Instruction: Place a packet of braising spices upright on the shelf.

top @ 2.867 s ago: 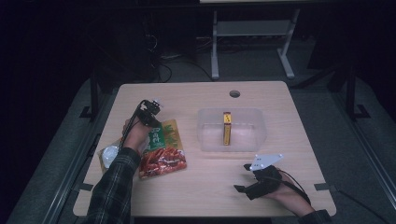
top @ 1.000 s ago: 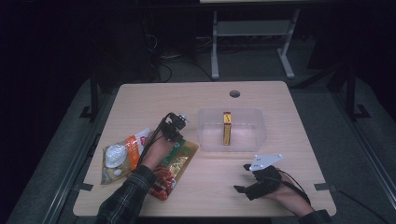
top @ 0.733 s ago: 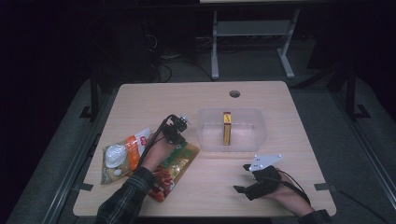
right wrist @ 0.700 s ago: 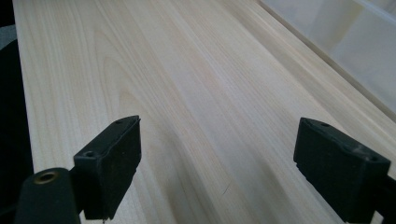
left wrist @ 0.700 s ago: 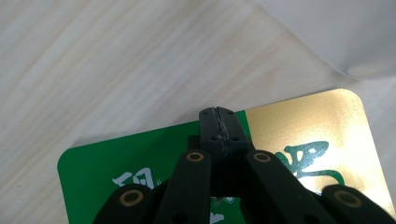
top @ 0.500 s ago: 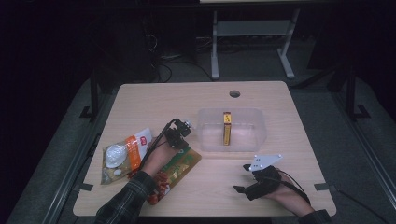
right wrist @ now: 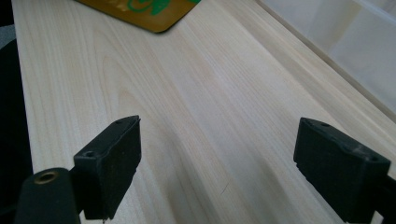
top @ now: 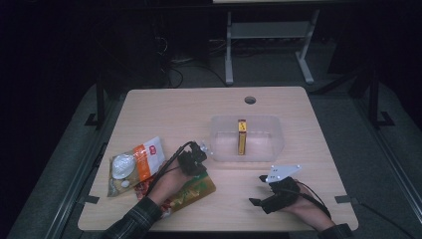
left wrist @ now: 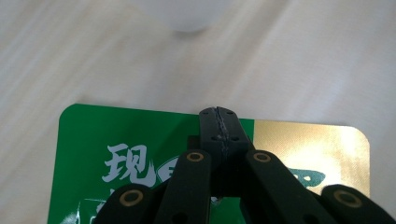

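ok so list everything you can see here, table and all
table: 1, light wood, centre, round hole near far edge
clear bin: 1, see-through plastic, right of centre
yellow box: 1, yellow and red, on edge inside the bin
green and gold pouch: 1, near left, edge pinched by the left tool
white and orange packet: 1, flat at left edge
metal stand: 1, grey, on floor behind the table
left tool: 1, black, shut on the pouch
right tool: 1, black, open, resting near right
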The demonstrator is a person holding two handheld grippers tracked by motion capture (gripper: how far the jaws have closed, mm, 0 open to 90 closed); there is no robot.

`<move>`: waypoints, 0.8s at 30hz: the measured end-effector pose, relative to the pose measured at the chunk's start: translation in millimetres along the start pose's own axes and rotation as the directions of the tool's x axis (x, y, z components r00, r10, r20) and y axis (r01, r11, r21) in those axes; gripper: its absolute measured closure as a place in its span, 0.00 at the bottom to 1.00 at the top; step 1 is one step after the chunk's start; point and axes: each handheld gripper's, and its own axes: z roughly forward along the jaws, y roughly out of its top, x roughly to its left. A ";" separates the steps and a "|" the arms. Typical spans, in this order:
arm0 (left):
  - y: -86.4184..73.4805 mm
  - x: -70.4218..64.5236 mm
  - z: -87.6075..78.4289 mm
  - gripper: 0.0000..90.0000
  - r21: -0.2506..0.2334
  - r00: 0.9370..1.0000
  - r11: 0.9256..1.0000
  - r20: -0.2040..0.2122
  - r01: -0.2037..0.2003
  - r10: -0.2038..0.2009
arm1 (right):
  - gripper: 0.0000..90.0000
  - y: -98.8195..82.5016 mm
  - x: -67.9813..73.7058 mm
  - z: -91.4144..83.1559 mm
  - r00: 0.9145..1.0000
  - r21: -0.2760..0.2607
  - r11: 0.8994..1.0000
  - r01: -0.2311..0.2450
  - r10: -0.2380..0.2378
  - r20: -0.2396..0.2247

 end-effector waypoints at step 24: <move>-151.7 -14.5 -90.4 1.00 -0.269 0.976 0.951 -0.115 0.151 -0.187 | 0.16 2.3 2.6 2.4 1.000 0.010 1.000 0.021 -0.021 0.000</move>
